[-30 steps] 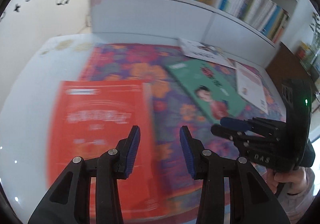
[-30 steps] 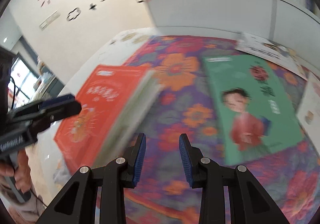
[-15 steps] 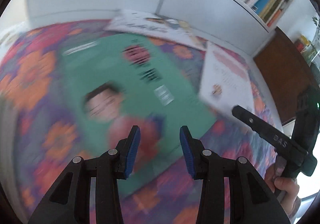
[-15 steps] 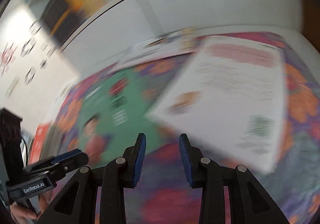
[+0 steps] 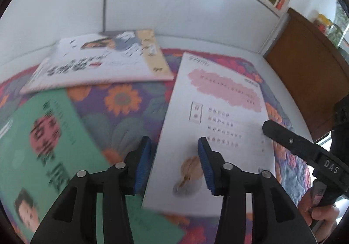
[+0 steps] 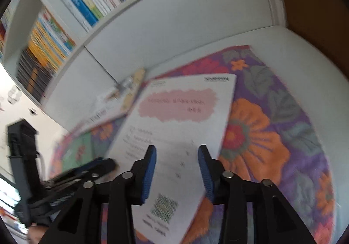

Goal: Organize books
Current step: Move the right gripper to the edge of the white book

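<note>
We hold left gripper (image 5: 173, 164) over near left edge of white book (image 5: 220, 117) — jaws have just been opening, now part open, nothing between them. Right gripper (image 6: 177, 169) hovers above same book's near half, jaws likewise just opening, empty. White book lies flat on floral cloth (image 6: 272, 135), at counter's right side. Green book (image 5: 43, 152) to its left, near corner overlapped by it; illustrated white book (image 5: 98, 63) farther back, by bookshelf (image 6: 72, 15). Blurred, text unreadable.
</note>
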